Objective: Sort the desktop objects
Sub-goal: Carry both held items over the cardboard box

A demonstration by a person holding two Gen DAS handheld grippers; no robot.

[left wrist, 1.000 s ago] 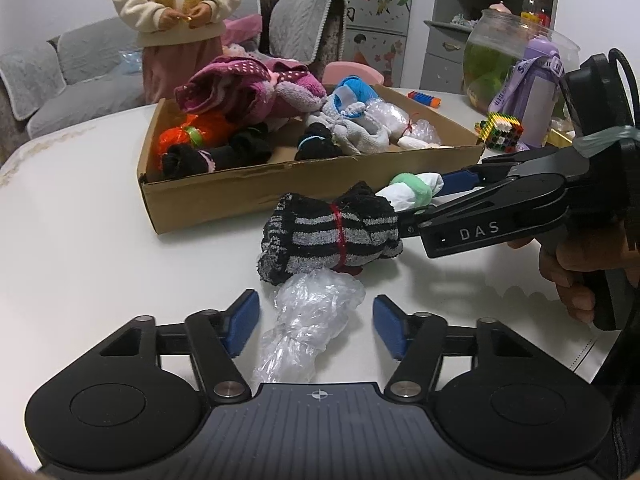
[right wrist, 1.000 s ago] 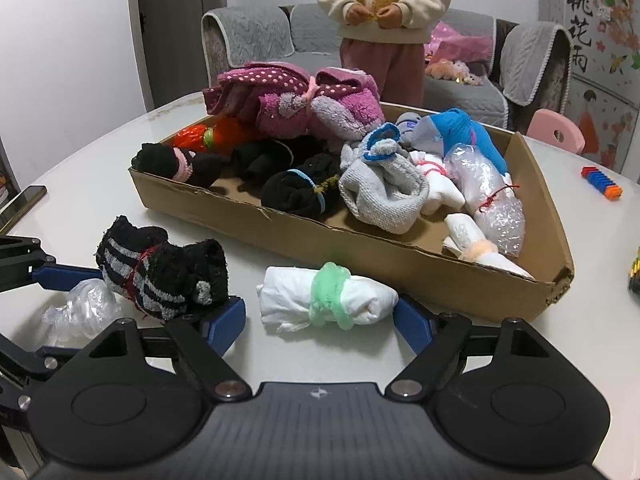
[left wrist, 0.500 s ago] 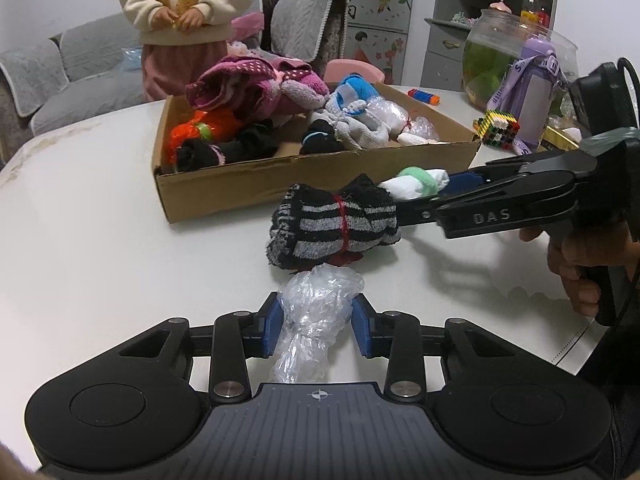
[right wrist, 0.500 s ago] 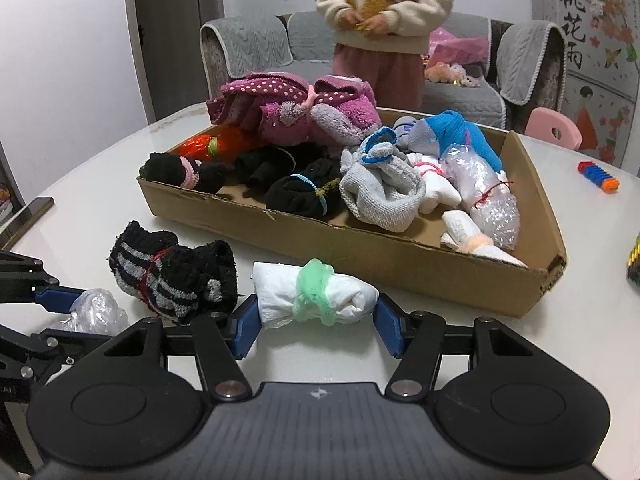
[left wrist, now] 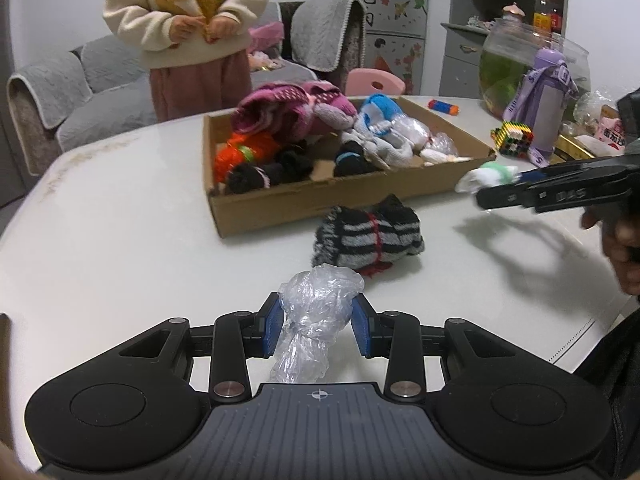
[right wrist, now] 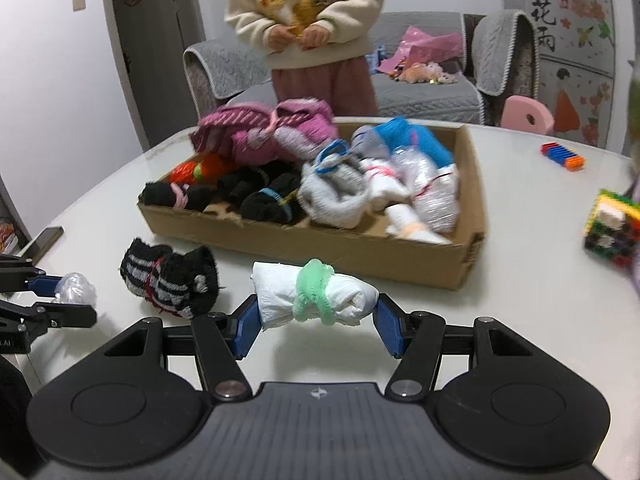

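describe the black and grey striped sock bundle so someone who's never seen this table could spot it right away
Find the cardboard box of rolled socks on the white table. Just outside its front wall, alone on the tabletop, lies the striped sock bundle, between the crumpled plastic bag and the white sock roll. It is the only fuzzy black-and-grey striped one, tied around the middle with red yarn.

The table (left wrist: 120, 240) was smooth and glossy white; the box (left wrist: 320, 200) was matt brown cardboard, ragged at its rim; the striped sock bundle (left wrist: 368, 232) was fuzzy knit cloth; the clear bag (left wrist: 316, 312) was crinkled, shiny plastic film; the white roll (right wrist: 320, 296) looked soft cloth, banded in fluffy green; the gripper bodies were matt black plastic.
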